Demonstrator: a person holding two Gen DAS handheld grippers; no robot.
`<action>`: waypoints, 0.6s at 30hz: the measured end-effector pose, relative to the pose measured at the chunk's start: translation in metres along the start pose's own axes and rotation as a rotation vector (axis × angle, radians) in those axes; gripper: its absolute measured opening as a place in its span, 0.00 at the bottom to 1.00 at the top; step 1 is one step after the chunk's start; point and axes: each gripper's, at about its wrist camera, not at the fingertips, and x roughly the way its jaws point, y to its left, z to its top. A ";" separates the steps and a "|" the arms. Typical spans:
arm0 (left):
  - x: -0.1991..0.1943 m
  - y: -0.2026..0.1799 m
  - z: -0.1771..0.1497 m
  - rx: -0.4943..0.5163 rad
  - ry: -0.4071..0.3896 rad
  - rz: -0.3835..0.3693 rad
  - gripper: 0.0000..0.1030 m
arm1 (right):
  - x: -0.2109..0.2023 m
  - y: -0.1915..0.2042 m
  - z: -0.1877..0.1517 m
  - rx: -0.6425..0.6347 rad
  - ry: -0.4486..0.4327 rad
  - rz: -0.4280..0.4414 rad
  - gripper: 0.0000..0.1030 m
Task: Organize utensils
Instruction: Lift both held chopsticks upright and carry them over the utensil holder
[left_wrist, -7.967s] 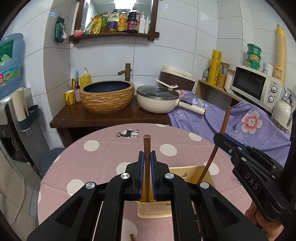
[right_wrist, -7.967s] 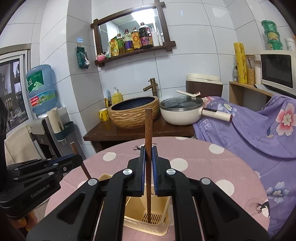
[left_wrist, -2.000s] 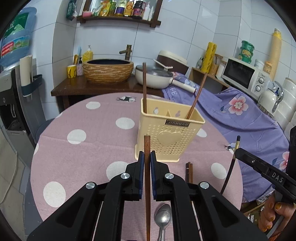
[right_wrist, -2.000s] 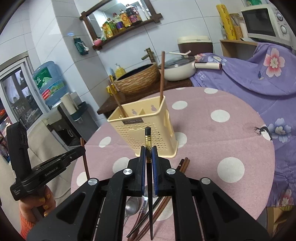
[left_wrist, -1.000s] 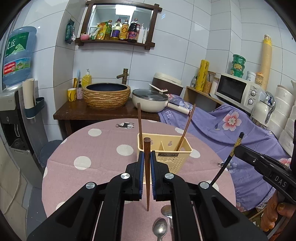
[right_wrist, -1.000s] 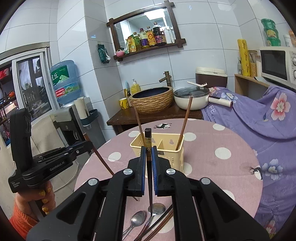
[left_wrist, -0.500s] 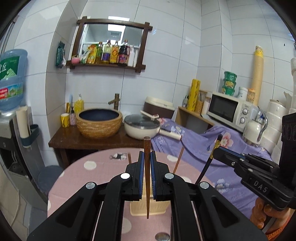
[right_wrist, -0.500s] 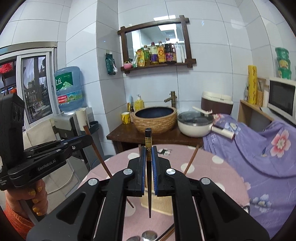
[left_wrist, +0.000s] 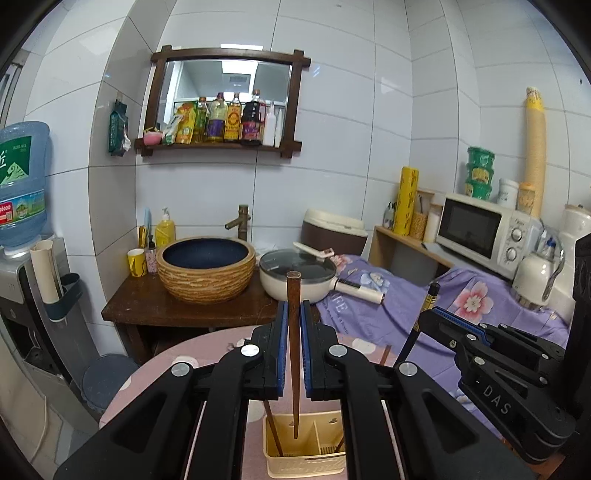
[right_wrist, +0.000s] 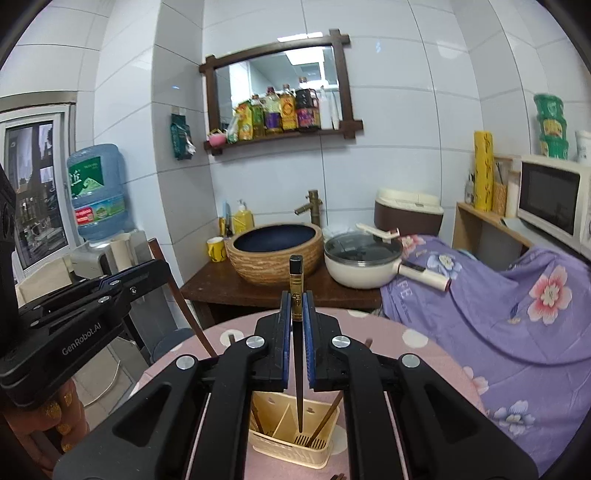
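Grippers are held side by side above the table, both angled slightly downward; the left gripper (left_wrist: 291, 352) is clamped tight on a brown wooden chopstick (left_wrist: 293, 332), which is held upright, its tip hanging over the cream utensil holder (left_wrist: 295, 461); the right gripper (right_wrist: 297, 349) is clamped in the same way on a black chopstick (right_wrist: 297, 354) with a gold band near its top, its tip hanging over the same holder (right_wrist: 284, 452); in the right wrist view a hand (right_wrist: 55, 421) with gold-painted nails is seen beneath the left gripper's body. Two chopsticks are already counted leaning inside the holder (left_wrist: 273, 428), one at each end; the holder is divided into compartments and is stood on the pink table (left_wrist: 184, 354) with white dots. Beyond the table a dark wooden stand is seen bearing one woven basin (left_wrist: 207, 269), one cream pan (left_wrist: 295, 280) with a glass lid and one yellow cup (left_wrist: 136, 262); to the right one microwave (left_wrist: 480, 232) is set above a purple floral cloth (left_wrist: 461, 306); one water bottle (left_wrist: 22, 188) is seen at the left; a mirrored shelf (left_wrist: 221, 103) with several bottles is fixed to the tiled wall.
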 end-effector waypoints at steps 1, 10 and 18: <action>0.006 0.001 -0.006 -0.002 0.015 0.000 0.07 | 0.007 -0.003 -0.007 0.009 0.013 -0.004 0.07; 0.038 0.008 -0.052 -0.020 0.099 0.024 0.07 | 0.041 -0.021 -0.057 0.057 0.098 -0.018 0.07; 0.048 0.012 -0.075 -0.018 0.148 0.037 0.07 | 0.048 -0.025 -0.075 0.071 0.129 -0.015 0.07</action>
